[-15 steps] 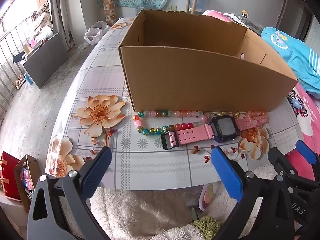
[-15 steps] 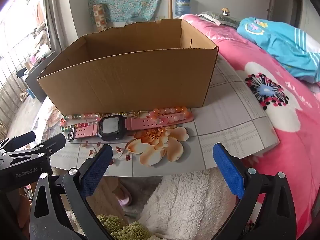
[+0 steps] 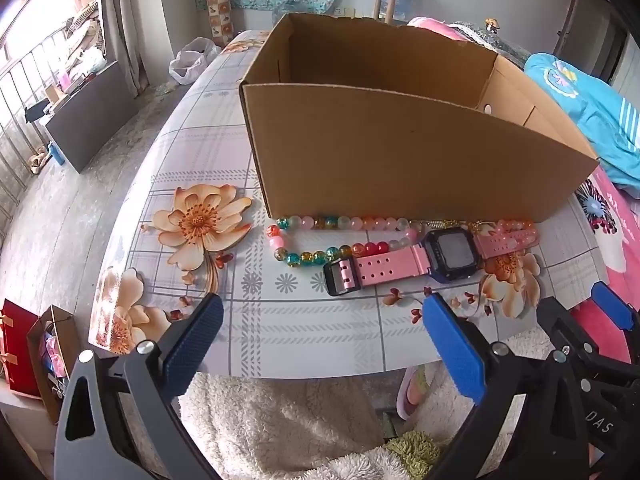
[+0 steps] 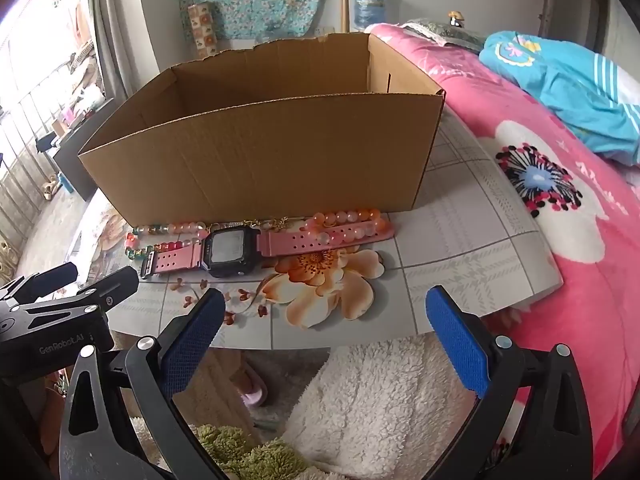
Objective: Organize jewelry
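Nothing is picked up yet, so I judge this the approach; both my left gripper (image 3: 320, 328) and right gripper (image 4: 326, 322) hang released and empty, short of the box (image 3: 400, 160); next I should descend onto the pink watch (image 3: 416, 260), lying flat just before the box, touching the beads (image 3: 320, 256).

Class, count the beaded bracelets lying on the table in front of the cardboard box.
2: a multicoloured beaded bracelet left of the pink watch, and an orange-pink beaded bracelet over its right strap. Box interior is hidden, so more may exist.
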`<action>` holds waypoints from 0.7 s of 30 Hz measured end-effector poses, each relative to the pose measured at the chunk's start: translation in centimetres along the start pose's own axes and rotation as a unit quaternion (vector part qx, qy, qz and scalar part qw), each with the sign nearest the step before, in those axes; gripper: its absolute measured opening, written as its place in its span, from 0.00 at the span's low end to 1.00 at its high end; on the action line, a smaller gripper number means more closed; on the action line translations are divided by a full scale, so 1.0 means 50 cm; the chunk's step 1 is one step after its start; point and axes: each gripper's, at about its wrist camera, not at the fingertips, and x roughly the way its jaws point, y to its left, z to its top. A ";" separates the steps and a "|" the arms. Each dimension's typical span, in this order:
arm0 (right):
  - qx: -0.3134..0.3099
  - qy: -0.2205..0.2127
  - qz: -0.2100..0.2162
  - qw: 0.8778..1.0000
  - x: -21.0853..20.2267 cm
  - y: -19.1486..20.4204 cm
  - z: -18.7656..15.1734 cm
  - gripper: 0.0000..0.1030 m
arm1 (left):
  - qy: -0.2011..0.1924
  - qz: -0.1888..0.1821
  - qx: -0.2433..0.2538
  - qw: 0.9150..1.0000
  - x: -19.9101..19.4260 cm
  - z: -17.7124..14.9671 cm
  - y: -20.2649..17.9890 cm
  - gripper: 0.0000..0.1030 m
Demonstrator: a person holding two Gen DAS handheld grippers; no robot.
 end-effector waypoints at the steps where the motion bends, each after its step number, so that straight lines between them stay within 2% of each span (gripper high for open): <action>1: -0.001 0.001 0.002 1.000 -0.002 0.001 0.001 0.94 | 0.000 0.000 0.000 1.000 0.000 0.000 0.001 0.95; 21: 0.006 0.006 0.013 1.000 -0.006 0.002 0.007 0.93 | 0.004 0.006 -0.003 1.000 0.013 -0.007 0.010 0.95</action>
